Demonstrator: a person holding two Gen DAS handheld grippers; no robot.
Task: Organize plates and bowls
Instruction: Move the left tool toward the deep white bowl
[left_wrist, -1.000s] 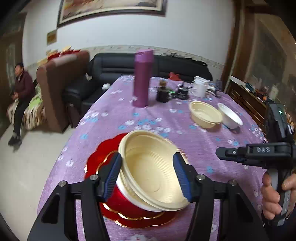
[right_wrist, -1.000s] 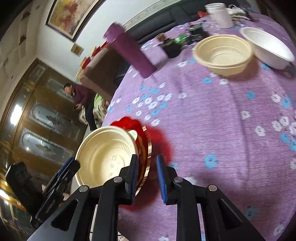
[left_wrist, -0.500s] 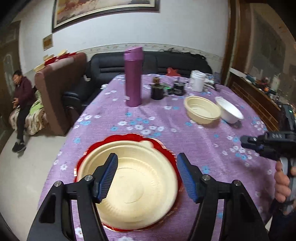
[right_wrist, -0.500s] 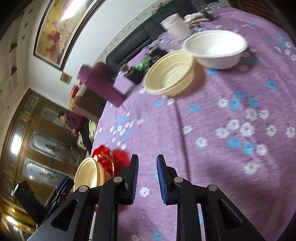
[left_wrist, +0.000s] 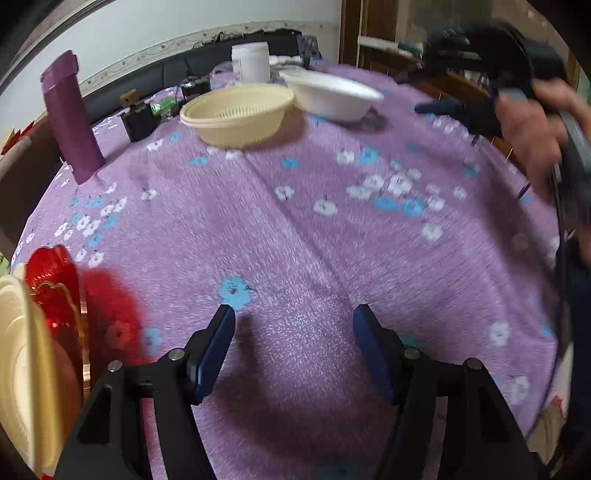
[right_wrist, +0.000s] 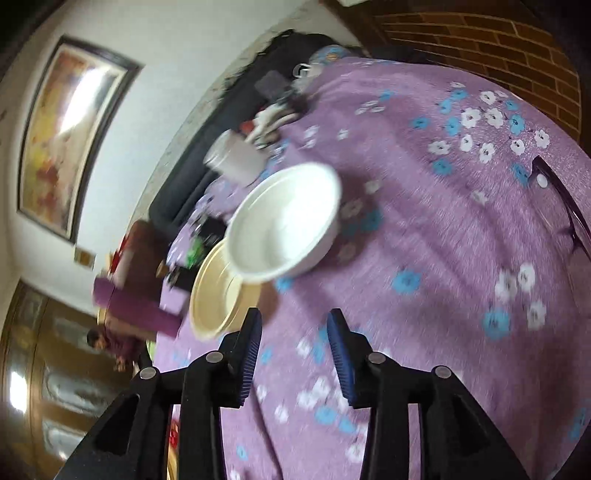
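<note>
A cream bowl (left_wrist: 236, 118) and a white bowl (left_wrist: 330, 94) sit side by side at the far side of the purple flowered tablecloth (left_wrist: 314, 236). A red plate (left_wrist: 55, 288) carrying a cream bowl (left_wrist: 22, 369) lies at the left edge. My left gripper (left_wrist: 293, 347) is open and empty over bare cloth. My right gripper (right_wrist: 293, 354) is open and empty, pointing at the white bowl (right_wrist: 284, 225) and the cream bowl (right_wrist: 214, 291); it also shows blurred in the left wrist view (left_wrist: 443, 109).
A tall purple flask (left_wrist: 70, 118) stands at the far left. A white cup (left_wrist: 251, 62), dark small items (left_wrist: 140, 114) and a black sofa lie behind the bowls. Dark glasses (right_wrist: 565, 206) lie on the cloth at right.
My left gripper has swung right, away from the red plate and its cream bowl, now at the left edge. My right gripper has moved toward the two far bowls and opened wider.
</note>
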